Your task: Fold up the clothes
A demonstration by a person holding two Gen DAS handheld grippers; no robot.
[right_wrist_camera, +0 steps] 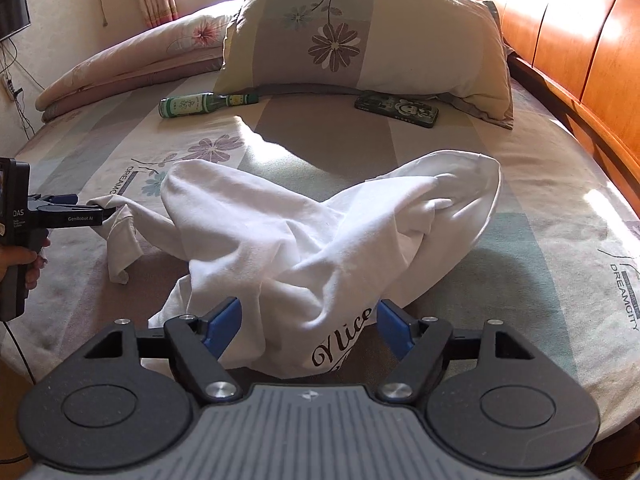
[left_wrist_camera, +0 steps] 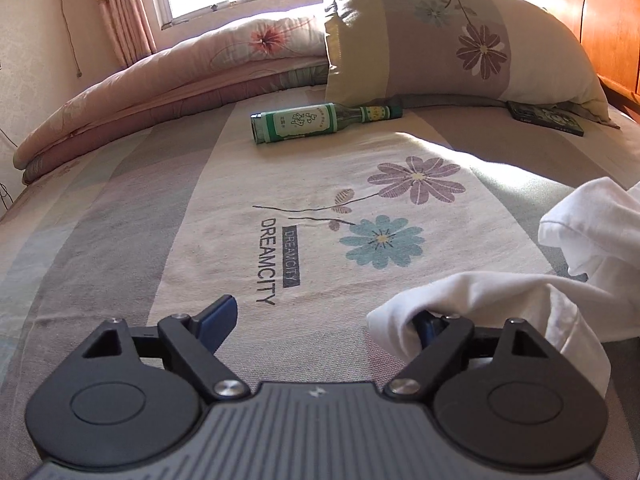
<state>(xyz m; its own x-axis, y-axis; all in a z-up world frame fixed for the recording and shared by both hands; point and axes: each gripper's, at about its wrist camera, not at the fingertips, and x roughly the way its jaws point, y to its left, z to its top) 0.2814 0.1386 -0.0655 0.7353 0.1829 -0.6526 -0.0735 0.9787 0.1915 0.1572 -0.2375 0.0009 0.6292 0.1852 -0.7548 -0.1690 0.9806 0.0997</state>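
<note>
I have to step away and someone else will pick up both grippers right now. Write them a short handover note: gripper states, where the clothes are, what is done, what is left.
Left gripper: jaws open; a corner of the white T-shirt is draped over one finger, not pinched.
Right gripper: jaws open, straddling the bunched hem with the black script print; pads not pressing.
T-shirt: crumpled in a heap on the bed sheet, no fold made yet.
Also on the bed: a green glass bottle and a phone near the pillow, clear of the shirt.
Left to do: grip, spread flat, then fold.
</note>
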